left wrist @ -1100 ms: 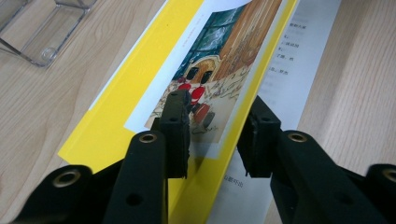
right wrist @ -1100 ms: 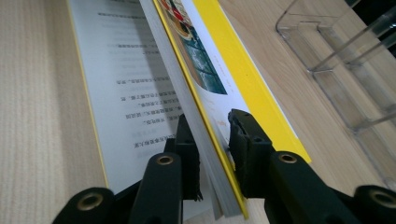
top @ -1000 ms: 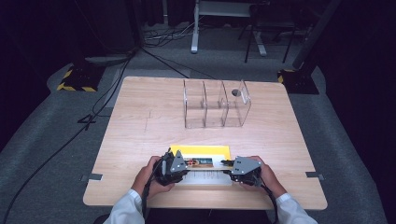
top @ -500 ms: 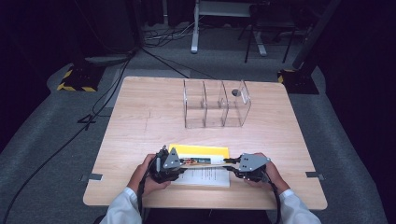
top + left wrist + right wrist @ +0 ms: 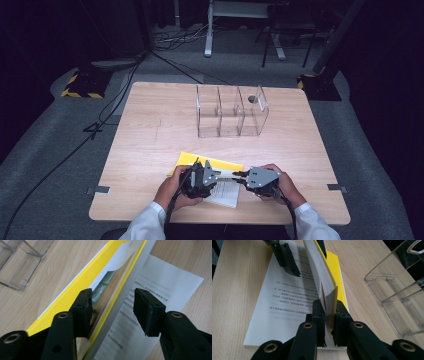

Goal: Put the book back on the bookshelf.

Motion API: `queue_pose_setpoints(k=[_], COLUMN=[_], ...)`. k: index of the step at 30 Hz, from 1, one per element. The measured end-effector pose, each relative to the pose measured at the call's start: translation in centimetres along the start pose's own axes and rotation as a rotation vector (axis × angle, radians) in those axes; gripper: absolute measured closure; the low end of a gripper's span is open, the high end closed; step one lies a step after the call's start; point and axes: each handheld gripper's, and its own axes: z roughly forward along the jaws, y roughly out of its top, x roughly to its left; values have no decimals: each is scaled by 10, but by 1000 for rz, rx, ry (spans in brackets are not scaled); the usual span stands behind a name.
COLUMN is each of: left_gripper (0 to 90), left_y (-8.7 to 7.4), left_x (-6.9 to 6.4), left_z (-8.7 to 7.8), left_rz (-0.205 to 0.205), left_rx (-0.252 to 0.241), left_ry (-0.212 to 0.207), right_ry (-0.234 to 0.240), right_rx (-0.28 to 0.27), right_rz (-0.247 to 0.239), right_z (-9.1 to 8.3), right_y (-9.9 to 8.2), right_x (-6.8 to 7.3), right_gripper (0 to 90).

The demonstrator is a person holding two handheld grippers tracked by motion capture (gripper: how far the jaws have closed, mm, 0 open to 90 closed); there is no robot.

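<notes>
Shifted slightly since a second ago: both grippers working the yellow-covered book at the near edge of the table, with a thick block of pages now standing upright where the book lay nearly flat before. Clamped on that raised block of pages and yellow cover: right gripper, jaws pressed together on its near edge, holding it on end just beside the flat printed page. Just been opening and now standing apart: left gripper, one pad beside the yellow cover, the other pad hanging over the printed page, the book's edge between them but apparently not pinched. Seen from above, left gripper and right gripper face each other over the book, close to the person's side of the table. Well apart from the book, toward the far side: clear acrylic divider rack, its three slots empty. Judged progress: book lifted partly open and gripped at one end, early stage; likely still left, closing or gathering the book, carrying it across to the rack and standing it in a slot.
</notes>
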Motion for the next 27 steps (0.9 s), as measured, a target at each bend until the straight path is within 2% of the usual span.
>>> queue_pose_setpoints(k=[1, 3, 5, 7, 8, 9, 10, 12, 15, 18, 19, 21, 23, 25, 27], left_gripper=[541, 679, 693, 723, 744, 744, 751, 759, 767, 779, 782, 789, 796, 803, 807], left_y=[-1, -5, -7, -7, -8, -8, -9, -12, -16, -17, -18, -18, -18, -17, -16], left_x=[1, 4, 5, 4, 4, 5, 6, 10, 14, 18, 20, 22, 24, 25, 25], left_z=[0, -1, -1, -2, -2, -3, -4, -7, -12, -18, -21, -26, -30, -33, -34], left_rz=[-7, 0, 3, 16, 16, 17, 12, 1, -16, -37, -51, -73, -90, -99, -107], left_rx=[-11, -30, -43, -57, -72, -76, -90, -116, -167, -208, -228, -262, -290, -318, -341], left_ry=[9, 23, 14, 29, 36, 36, 30, 21, 23, 34, 36, 36, 28, 15, -5], right_ry=[1, -2, -7, -22, -44, -44, -47, -80, -100, -96, -98, -123, -113, -101, -100], right_rx=[0, -2, -6, -22, -47, -47, -63, -86, -68, -52, -43, 23, 72, 93, 86], right_rz=[5, 10, 15, 41, 81, 81, 103, 166, 230, 345, 353, 368, 385, 392, 405], right_z=[0, 0, 0, 0, -2, -2, -3, -7, -12, -17, -17, -13, -6, 1, 4], right_y=[1, 2, 2, 1, 0, 0, -1, -5, -17, -37, -40, -50, -57, -61, -61], right_x=[-1, 0, 1, 1, -2, -2, -4, -10, -20, -33, -34, -37, -38, -38, -38], right_gripper=[823, 820, 812, 789, 742, 742, 709, 571, 482, 432, 424, 395, 368, 344, 333])
